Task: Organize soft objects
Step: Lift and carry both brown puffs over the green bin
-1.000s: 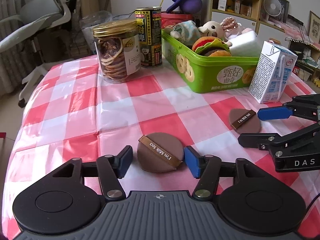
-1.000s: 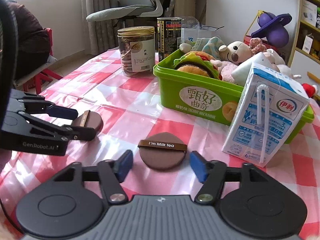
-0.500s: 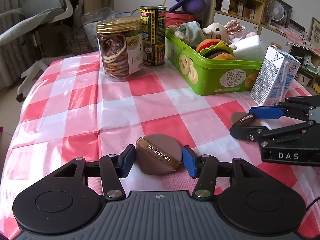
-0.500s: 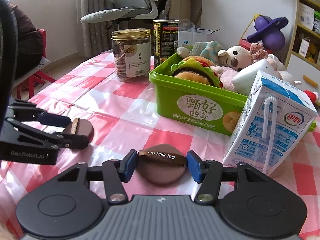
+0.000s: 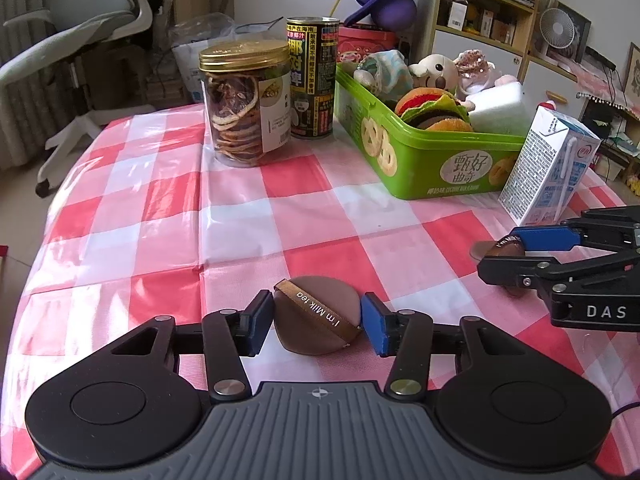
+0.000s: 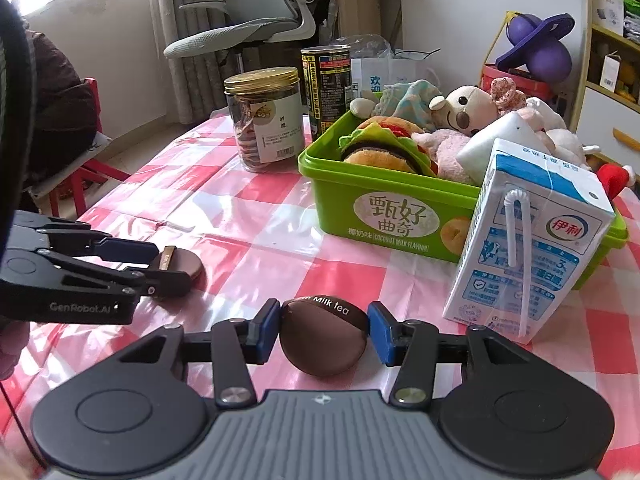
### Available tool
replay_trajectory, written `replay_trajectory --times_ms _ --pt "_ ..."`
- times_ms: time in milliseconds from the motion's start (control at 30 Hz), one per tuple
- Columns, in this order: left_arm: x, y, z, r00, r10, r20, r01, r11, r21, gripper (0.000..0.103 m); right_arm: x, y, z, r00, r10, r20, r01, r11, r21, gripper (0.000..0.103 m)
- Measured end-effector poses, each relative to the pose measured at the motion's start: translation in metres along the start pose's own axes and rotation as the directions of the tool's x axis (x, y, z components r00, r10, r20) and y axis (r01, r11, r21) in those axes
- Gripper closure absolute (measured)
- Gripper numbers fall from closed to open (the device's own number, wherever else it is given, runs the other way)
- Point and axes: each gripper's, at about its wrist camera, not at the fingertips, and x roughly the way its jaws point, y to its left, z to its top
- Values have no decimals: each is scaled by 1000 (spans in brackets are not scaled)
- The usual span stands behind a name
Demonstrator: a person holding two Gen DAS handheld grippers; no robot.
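Two brown round powder puffs with an "I'm Milk tea" ribbon are in play on the red checked tablecloth. My left gripper [image 5: 318,326] is shut on one puff [image 5: 316,320], its blue pads touching both sides; it also shows in the right wrist view [image 6: 160,268] with its puff [image 6: 186,262]. My right gripper [image 6: 323,330] is shut on the other puff [image 6: 324,338], which looks tilted up off the cloth; it also shows in the left wrist view [image 5: 508,256]. A green tub [image 5: 424,168] holds plush toys and a plush burger [image 5: 434,110].
A milk carton [image 6: 524,244] stands close to the right of my right gripper, in front of the green tub [image 6: 384,220]. A jar with a gold lid [image 5: 246,104] and a tall can [image 5: 312,80] stand at the back. An office chair is beyond the table.
Both grippers closed from open onto their puffs. The right gripper's puff has tipped up between the pads.
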Motion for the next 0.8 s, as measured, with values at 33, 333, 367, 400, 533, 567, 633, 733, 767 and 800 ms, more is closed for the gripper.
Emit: replay_trajectory --times_ms 33,333,367,400,533,567,633,733,767,800 --pt "0 0 0 1000 0 2 0 1000 -1 54 -1 0 0 1000 0 0 0 1000 -1 72" --pt "-1 -3 4 1000 -17 10 17 1000 -8 56 -15 -7 2 999 27 23 -28 999 21 72" --pt "0 -3 4 1000 -17 10 18 1000 -7 56 -16 -8 3 999 29 24 -29 999 24 72" --pt "-1 -3 4 1000 -18 11 18 1000 -6 57 -18 -9 3 999 28 27 -29 999 29 72" --pt "-3 -2 7 999 -23 23 24 1000 -20 57 -25 -16 6 998 36 46 -38 998 58 72" --pt "-5 -1 8 999 -26 28 27 999 -25 57 -28 -17 8 998 41 56 -45 997 67 72" --pt "-9 -1 11 998 -34 44 35 999 -33 57 -33 -20 13 996 48 79 -55 995 84 72" --pt "-17 -5 19 996 -49 80 52 998 -36 57 -43 -25 23 991 53 125 -68 991 118 72" --pt "-19 -7 23 994 -53 91 56 998 -34 57 -47 -27 27 988 53 143 -72 989 131 72" --pt "-22 -10 27 993 -61 105 64 997 -30 57 -51 -30 30 986 51 157 -73 987 140 72"
